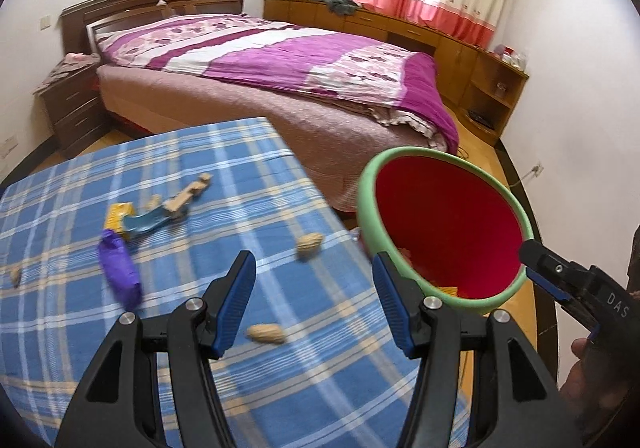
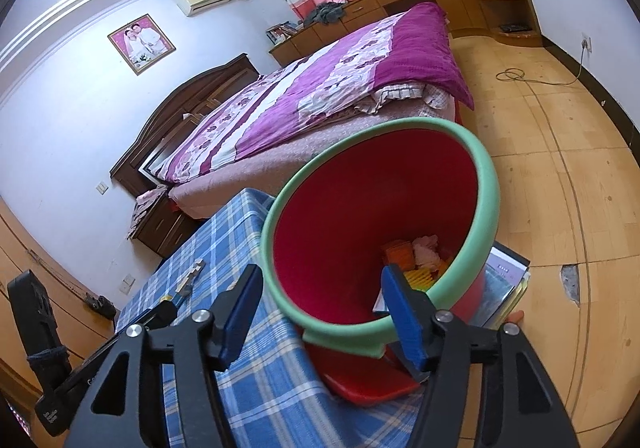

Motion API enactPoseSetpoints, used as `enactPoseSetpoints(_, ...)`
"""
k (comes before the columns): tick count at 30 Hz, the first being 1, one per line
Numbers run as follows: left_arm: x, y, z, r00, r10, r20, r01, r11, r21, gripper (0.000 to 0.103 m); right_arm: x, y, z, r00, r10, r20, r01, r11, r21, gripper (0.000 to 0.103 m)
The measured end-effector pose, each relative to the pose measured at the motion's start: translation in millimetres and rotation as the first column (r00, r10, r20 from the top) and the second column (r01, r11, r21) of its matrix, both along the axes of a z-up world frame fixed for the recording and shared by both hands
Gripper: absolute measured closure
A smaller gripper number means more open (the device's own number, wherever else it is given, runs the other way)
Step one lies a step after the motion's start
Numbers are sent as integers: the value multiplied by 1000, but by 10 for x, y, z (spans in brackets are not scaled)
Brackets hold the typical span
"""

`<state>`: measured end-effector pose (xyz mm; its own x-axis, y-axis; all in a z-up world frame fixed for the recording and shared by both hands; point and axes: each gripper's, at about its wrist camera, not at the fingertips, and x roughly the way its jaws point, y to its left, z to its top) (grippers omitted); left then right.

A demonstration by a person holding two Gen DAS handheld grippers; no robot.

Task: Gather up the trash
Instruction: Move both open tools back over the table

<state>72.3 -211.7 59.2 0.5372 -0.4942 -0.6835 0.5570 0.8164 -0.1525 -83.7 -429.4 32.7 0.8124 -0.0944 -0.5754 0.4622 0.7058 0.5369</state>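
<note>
Beyond everything else, a bed (image 1: 256,59) with a purple and white flowered quilt is seen at the far side of the room, with a dark wooden nightstand (image 1: 70,103) to its left and a run of light wooden cabinets (image 1: 400,27) along the curtained window on the right.

Nearer, a table covered in a blue plaid cloth (image 1: 120,348) fills the lower left of the left wrist view. Just off its right edge a red trash bin (image 1: 444,232) with a pale green rim is held tilted, its mouth turned toward the cameras. In the right wrist view, orange, yellow and pink scraps are seen lying at the bottom of the bin (image 2: 372,232).

The right gripper (image 2: 324,312) is seen with its jaws spread wide; its right finger lies inside the bin against the near rim and its left finger stands outside, over the cloth, so the rim is straddled but not pinched. The left gripper (image 1: 316,304) is held over the table with its jaws apart and nothing between them.

Trash is scattered on the cloth: a crumpled purple wrapper (image 1: 120,268) near the left, a yellow and teal wrapper (image 1: 136,224) just beyond it, and pale wooden-looking bits (image 1: 188,199) farther still. One peanut (image 1: 309,244) lies near the table's right edge, another peanut (image 1: 266,334) lies between the left gripper's fingers in the view, and a third (image 1: 15,276) is at the far left.
</note>
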Motion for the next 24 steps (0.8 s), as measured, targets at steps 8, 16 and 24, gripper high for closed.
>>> enactPoseSetpoints(8,122,404,-12,996,88,-2,-88,996,15,42,50,292,62,1000,29,-8,-29,1000,-3,35)
enactPoseSetpoints(16,338,741,-111,982,189,-21,-188,982,32,42,113,423,66,998,49,-25,-50,999,-9,34)
enactPoseSetpoints(24,637,918,-301,961,273,-42,-269,959,87,42,152,442,25,998,56,-41,-56,998,-1,34)
